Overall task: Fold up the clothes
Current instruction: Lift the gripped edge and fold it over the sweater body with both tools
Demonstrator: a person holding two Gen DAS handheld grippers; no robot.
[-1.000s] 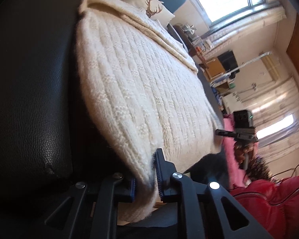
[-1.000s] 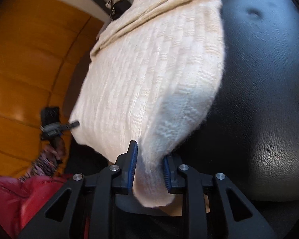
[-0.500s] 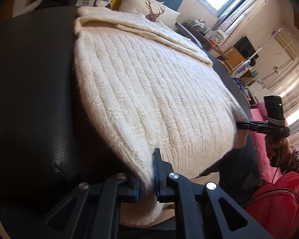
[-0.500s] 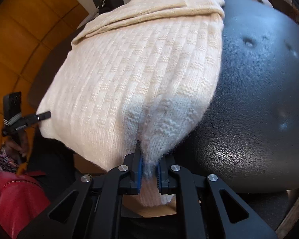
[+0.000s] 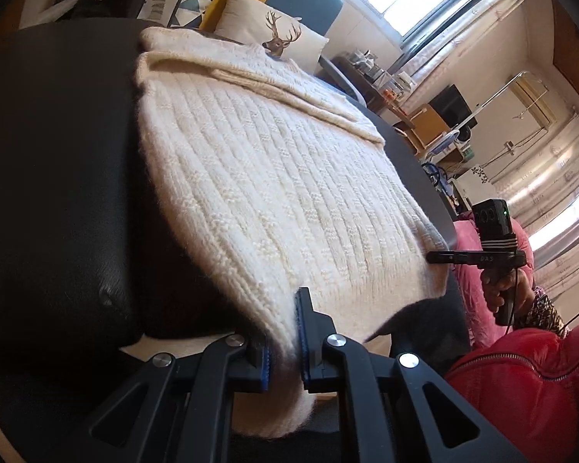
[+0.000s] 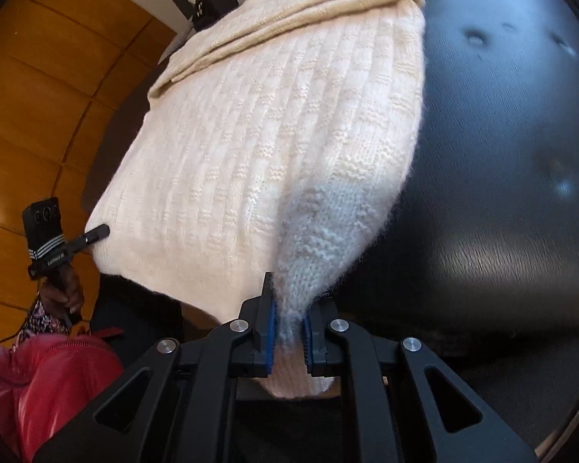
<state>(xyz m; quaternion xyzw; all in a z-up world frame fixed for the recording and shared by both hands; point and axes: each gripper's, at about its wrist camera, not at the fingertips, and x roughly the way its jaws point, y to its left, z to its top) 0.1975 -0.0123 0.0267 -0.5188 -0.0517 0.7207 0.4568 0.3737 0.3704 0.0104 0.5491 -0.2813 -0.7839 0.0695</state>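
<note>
Cream knit sweater (image 5: 258, 193) hem pinched tight in left tongs (image 5: 285, 343) and right tongs (image 6: 288, 337).

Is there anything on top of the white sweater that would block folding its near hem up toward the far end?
Nothing visible does. The white sweater lies bare on the black cushion, with its near hem pinched in the left claw and the right claw. The deer pillow sits beyond its far end.

sweater (image 5: 274, 193) on leather seat (image 5: 58, 193) | cushions (image 5: 278, 34) behind sweater | gripper (image 5: 285, 332) at near hem
</note>
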